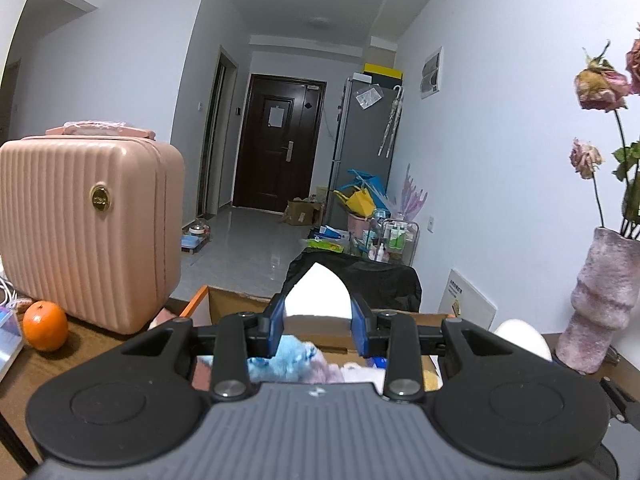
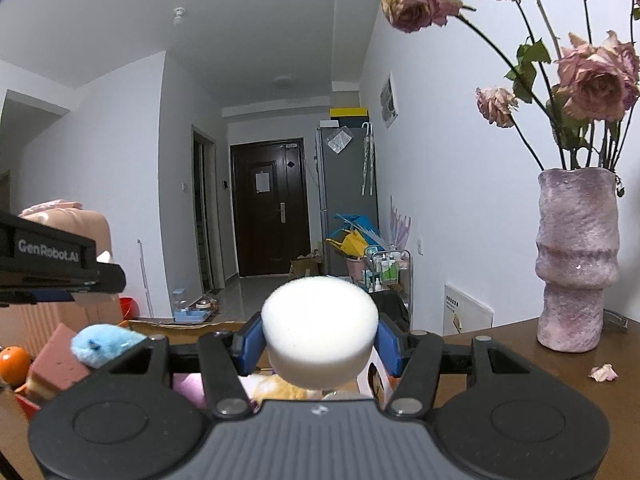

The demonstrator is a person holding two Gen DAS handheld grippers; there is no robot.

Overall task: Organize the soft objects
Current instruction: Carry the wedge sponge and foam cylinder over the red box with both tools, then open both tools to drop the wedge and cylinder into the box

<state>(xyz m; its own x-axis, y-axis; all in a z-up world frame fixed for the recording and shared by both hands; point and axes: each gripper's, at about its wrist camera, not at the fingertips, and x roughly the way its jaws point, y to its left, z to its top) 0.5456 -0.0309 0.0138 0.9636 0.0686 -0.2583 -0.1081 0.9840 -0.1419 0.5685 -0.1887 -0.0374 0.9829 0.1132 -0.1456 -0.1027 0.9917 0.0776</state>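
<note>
a lived-in home; a tiled hallway runs to a dark entry door point(image 1: 279, 144); a fridge point(image 1: 362, 148) stands beside it; a pink suitcase point(image 1: 86, 228) and vase point(image 2: 574, 260) of dried roses point(image 2: 596, 80) sit on a wooden table point(image 2: 500, 344)

White pointed sponge point(image 1: 317, 292) and round white sponge point(image 2: 320, 330), both pinched aloft.

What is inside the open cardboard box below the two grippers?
Inside the brown cardboard box: a fluffy blue plush toy, a pink sponge block, and pale purple and yellow soft items. The gripper bodies cover the rest.
</note>
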